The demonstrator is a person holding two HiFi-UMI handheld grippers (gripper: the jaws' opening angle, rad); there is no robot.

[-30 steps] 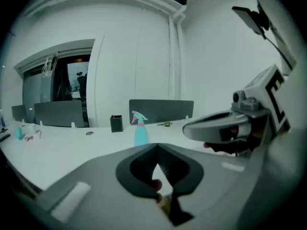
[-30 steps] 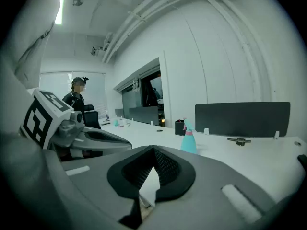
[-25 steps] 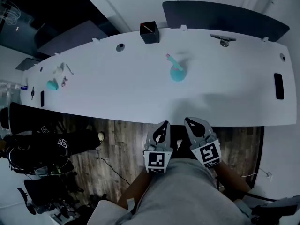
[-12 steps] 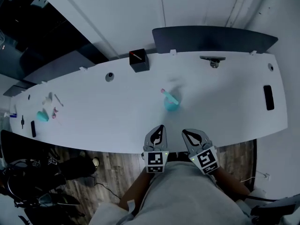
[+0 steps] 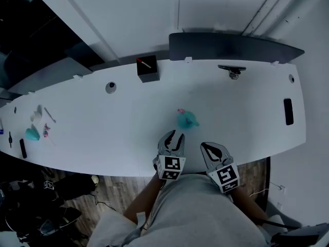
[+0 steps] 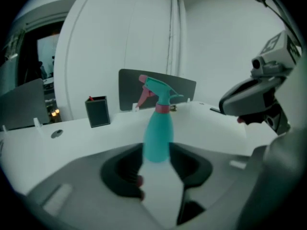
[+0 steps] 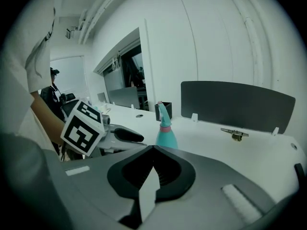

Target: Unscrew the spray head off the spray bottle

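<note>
Spray bottle [image 5: 186, 120] upright on bench [image 5: 103, 133], just ahead of left gripper [image 5: 174, 136]; its jaws have just been opening, nothing between them. Right gripper [image 5: 211, 147] closed, empty. Left gripper view shows pink trigger [image 6: 144, 96] plainly, but bottle base is hidden behind its jaws.

Office — long white desk [image 5: 103, 133], divider screen [image 5: 231, 48].

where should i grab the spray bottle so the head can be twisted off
Grip the spray bottle by its round teal body, below the pink collar, coming in level from the near edge of the table: it stands upright there with that side open. The spray head probably takes a second grip across its narrow sides, above the collar, clear of the trigger.
</note>
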